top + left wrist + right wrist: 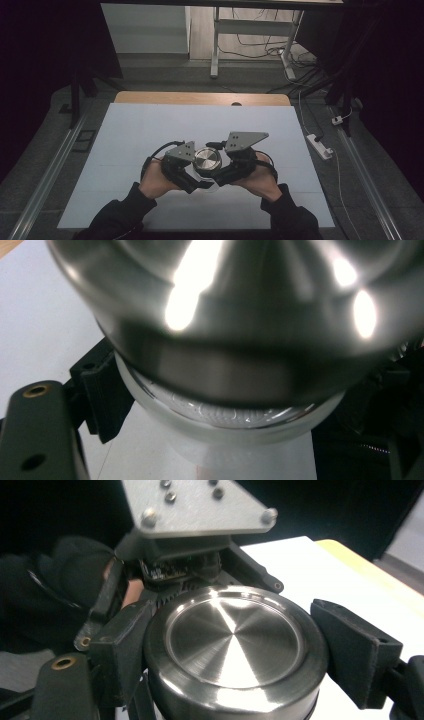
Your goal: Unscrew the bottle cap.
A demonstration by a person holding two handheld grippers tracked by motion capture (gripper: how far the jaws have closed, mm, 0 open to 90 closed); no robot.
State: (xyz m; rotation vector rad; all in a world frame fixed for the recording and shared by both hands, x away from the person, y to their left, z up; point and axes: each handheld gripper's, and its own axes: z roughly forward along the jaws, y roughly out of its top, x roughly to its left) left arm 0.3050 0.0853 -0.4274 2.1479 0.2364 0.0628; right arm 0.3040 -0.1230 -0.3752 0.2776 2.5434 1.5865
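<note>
White table top, floor cables

A white sheet covers the counter, whose bare wooden edge shows along the far side. A glass jar with a steel lid stands near the sheet's middle.

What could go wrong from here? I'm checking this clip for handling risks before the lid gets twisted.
1. The metal lid is smooth and shiny; the right gripper jaws sit on its rounded rim and could slip when turning.
2. The clear jar under the lid looks like glass; if the left gripper loosens, it may drop onto the white table.
3. Both grippers crowd together and may collide.
</note>
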